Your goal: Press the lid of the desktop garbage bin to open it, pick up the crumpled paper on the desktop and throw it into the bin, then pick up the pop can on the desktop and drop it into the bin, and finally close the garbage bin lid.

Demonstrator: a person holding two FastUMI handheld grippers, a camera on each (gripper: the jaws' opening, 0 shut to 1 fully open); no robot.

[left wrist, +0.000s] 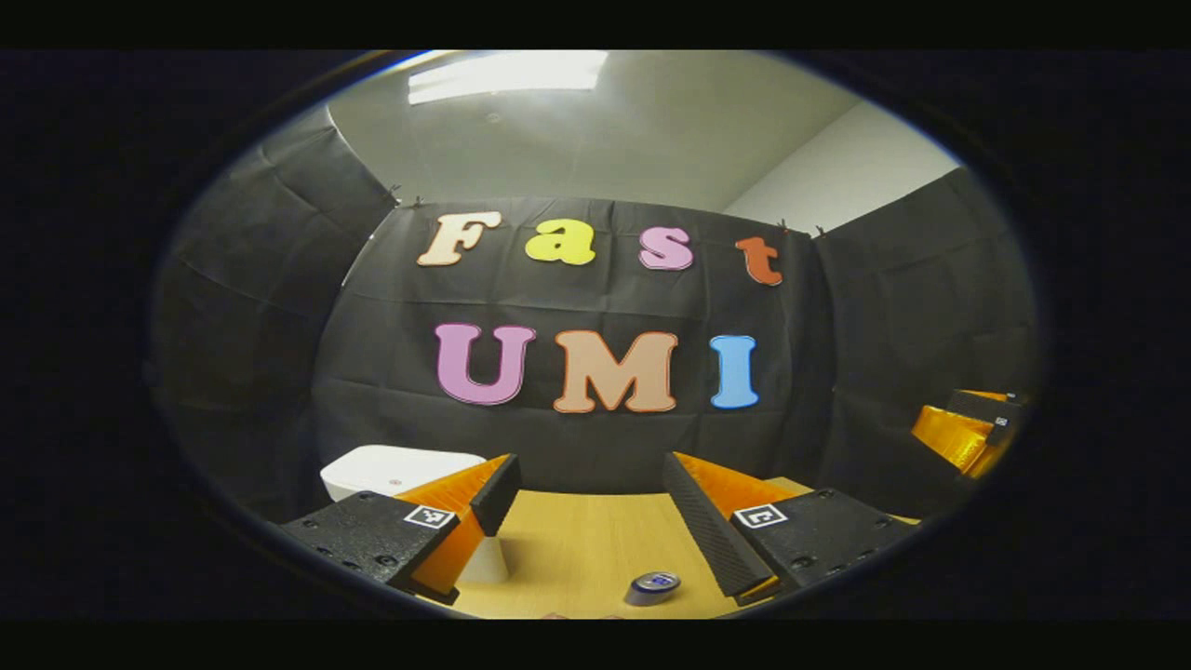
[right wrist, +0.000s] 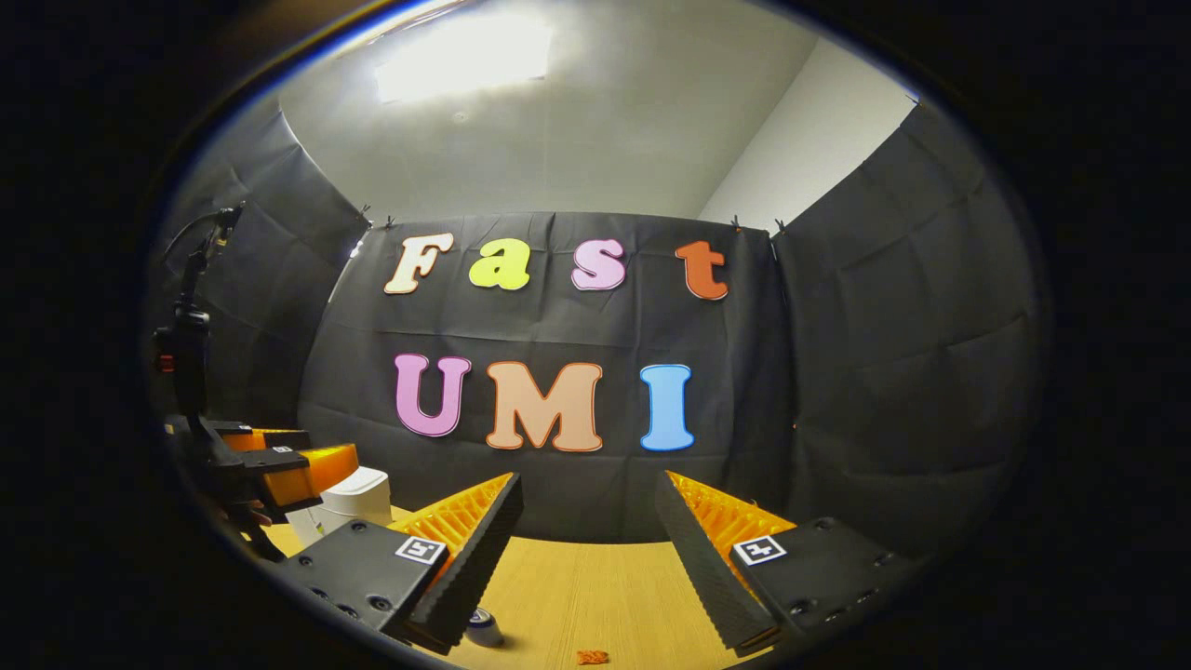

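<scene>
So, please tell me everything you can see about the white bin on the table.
The bin is white, smooth and looks like plastic, with rounded corners. Its lid lies flat and closed, with a small mark near the front edge. It stands upright on the wooden table, toward the far left, in front of the black cloth wall. In the left gripper view one finger hides part of its body. In the right gripper view the left gripper hovers beside the bin; contact cannot be judged.
</scene>
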